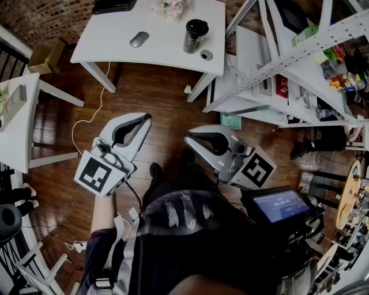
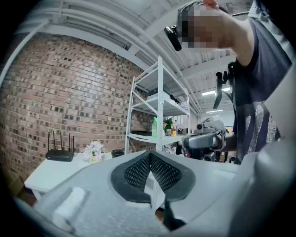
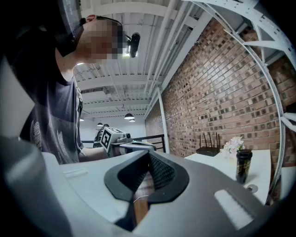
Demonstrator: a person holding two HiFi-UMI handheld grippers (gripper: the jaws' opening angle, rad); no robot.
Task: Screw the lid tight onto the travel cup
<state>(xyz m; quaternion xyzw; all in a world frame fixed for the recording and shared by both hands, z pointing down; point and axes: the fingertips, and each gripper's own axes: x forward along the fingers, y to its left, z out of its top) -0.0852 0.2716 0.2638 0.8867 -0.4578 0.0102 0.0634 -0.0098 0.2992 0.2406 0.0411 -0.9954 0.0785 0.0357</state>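
The dark travel cup point(image 1: 195, 36) stands upright near the right end of a white table point(image 1: 115, 43), a black lid on top of it. The right gripper view shows this cup point(image 3: 243, 165) far off to the right. A small round grey object point(image 1: 206, 55) lies on the table beside it. My left gripper point(image 1: 146, 117) and right gripper point(image 1: 188, 138) hover over the wooden floor, well short of the table, tips turned toward each other. Both are shut with nothing between the jaws. In each gripper view the meshed pads point(image 2: 150, 171) point(image 3: 155, 171) meet.
On the table also lie a grey mouse point(image 1: 139, 39), a flower bunch point(image 1: 170, 6) and a black router point(image 1: 114, 5). A white metal shelf rack point(image 1: 300, 52) with clutter stands to the right. Another white table point(image 1: 17, 115) is at the left. A cable point(image 1: 86, 121) runs across the floor.
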